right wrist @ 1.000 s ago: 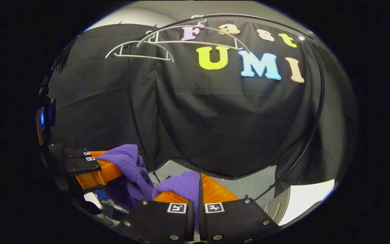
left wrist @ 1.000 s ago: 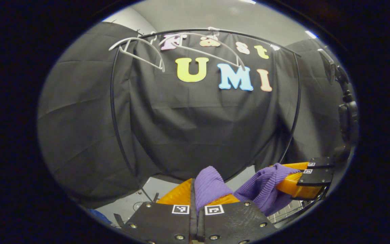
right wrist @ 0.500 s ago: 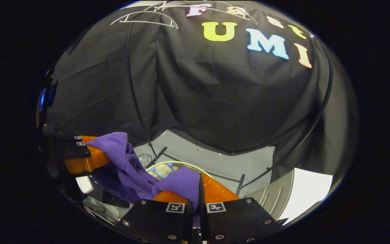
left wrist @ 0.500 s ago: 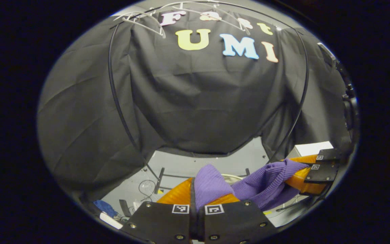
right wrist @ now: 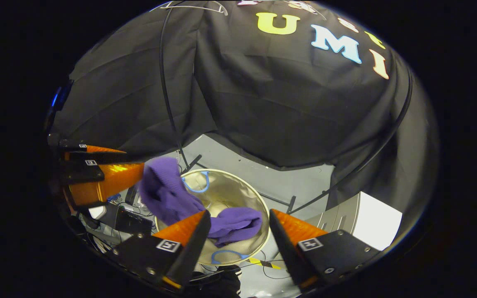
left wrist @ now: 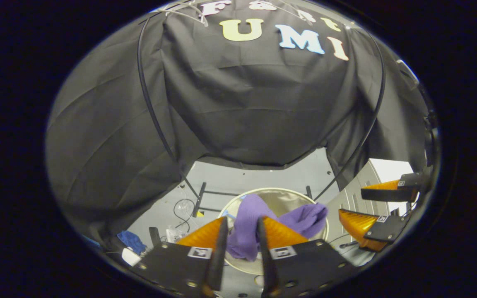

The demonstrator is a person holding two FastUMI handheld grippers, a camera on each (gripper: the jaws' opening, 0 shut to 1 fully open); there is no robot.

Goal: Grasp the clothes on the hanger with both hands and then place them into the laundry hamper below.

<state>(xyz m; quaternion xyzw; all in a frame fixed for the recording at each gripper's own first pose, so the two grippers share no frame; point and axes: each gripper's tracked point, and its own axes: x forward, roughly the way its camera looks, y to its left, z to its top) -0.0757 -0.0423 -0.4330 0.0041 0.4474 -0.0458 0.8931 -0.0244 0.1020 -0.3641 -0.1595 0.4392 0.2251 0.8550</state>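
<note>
Left tongs [left wrist: 239, 238]: parted; purple garment [left wrist: 249, 225] between the fingers, contact unclear.
Right tongs [right wrist: 238, 229]: spread wide, empty.
Garment: soft, light ribbed knit, limp; pinch a bunched fold.
Position: draped over the hamper [right wrist: 259, 207] mouth below.

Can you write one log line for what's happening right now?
left gripper: open | right gripper: open | purple garment: dropping over hamper

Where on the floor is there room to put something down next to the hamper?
Bare grey floor lies behind the hamper, up to the black cloth wall. It is crowded on the left side, with cables and small items, a blue rag and the rack's black legs.
</note>
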